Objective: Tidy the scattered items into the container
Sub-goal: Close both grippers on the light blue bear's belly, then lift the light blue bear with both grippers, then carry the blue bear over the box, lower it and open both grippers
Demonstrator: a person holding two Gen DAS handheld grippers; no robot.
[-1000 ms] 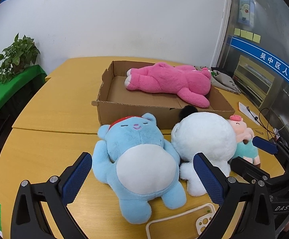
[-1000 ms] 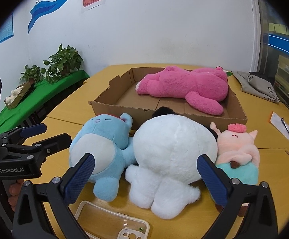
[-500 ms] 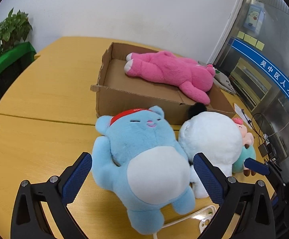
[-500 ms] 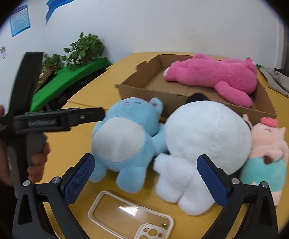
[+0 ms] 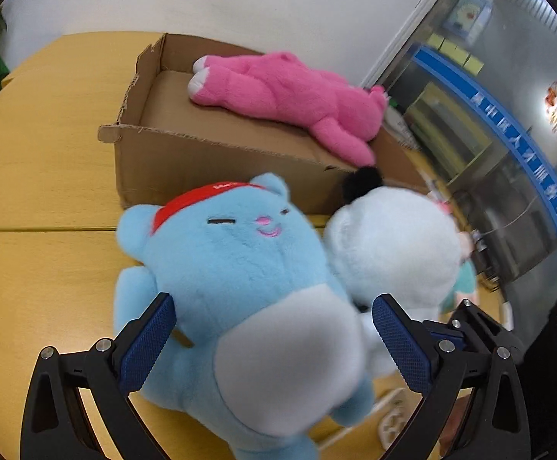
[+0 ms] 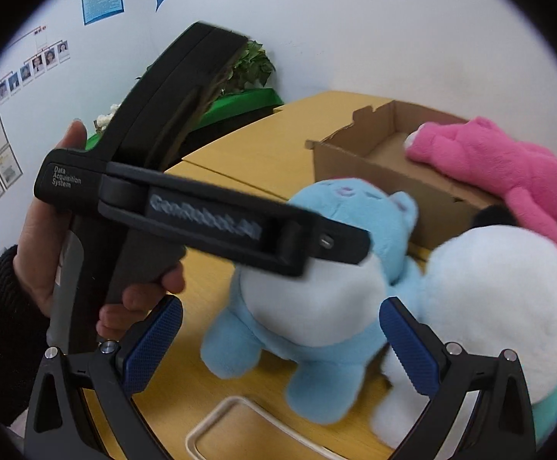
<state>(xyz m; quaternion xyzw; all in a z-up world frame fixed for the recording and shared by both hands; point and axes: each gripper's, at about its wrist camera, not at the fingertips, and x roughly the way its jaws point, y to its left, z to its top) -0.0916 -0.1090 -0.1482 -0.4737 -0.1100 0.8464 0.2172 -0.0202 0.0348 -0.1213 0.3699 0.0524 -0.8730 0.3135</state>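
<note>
The cardboard box (image 5: 217,168) sits toward the tabletop's (image 5: 37,176) far edge with the pink plush (image 5: 290,96) already inside. In the last second the left gripper (image 5: 271,345) has closed in on the blue plush (image 5: 240,268) — its fingers apart and now straddling the white belly, not yet clamped. That looks like the start of the next pick. The white plush (image 5: 393,245) presses against the blue one's side and may drag along. The right gripper (image 6: 278,345) hangs open beside them; a clear phone case (image 6: 217,425) lies at the near edge.
</note>
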